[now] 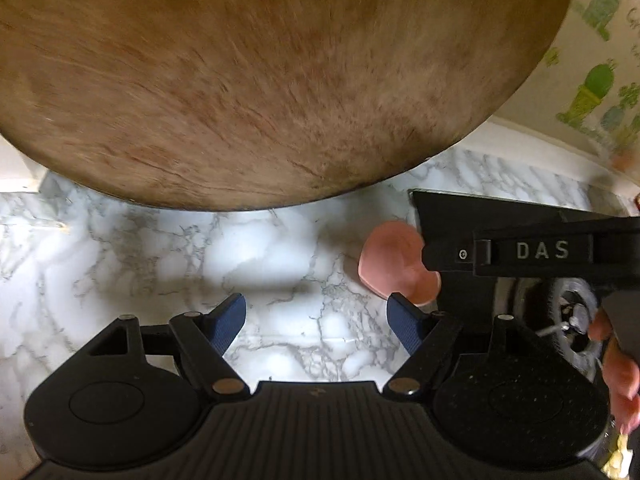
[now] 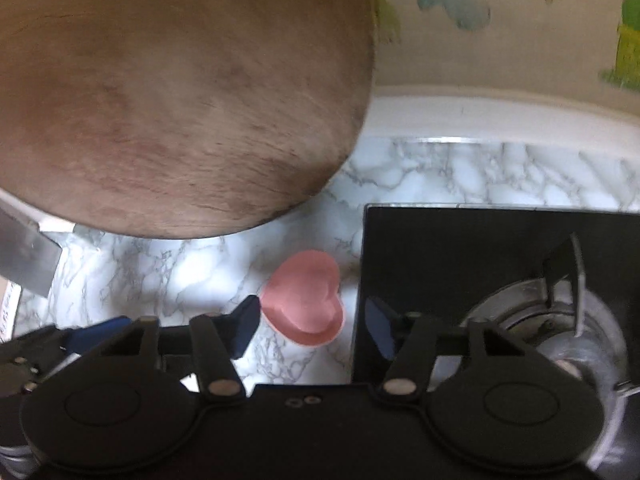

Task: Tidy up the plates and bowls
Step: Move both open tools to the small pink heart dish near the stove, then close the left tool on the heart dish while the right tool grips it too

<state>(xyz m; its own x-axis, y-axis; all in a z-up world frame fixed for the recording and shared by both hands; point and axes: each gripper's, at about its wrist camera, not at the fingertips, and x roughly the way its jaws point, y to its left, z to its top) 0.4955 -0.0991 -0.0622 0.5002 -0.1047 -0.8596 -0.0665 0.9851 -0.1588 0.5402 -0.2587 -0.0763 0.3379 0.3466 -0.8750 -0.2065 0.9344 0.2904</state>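
Observation:
A small pink heart-shaped dish (image 2: 306, 300) lies on the marble counter (image 2: 160, 280), just left of a black stove. My right gripper (image 2: 312, 326) hangs over it with its jaws apart; the dish shows in the gap between the blue pads and neither pad presses on it. In the left wrist view the same pink dish (image 1: 394, 268) is partly covered by the right gripper's black casing (image 1: 540, 250). To its left, my left gripper (image 1: 316, 316) stands open over bare marble (image 1: 260, 248) with nothing between its fingers.
A large round wooden board (image 1: 260, 72) fills the top of both views, also the wooden board (image 2: 160, 100). The black stove top (image 2: 460, 248) with a metal burner (image 2: 560, 320) lies to the right. A person's fingers (image 1: 620, 368) show at the right edge. A patterned wall stands behind.

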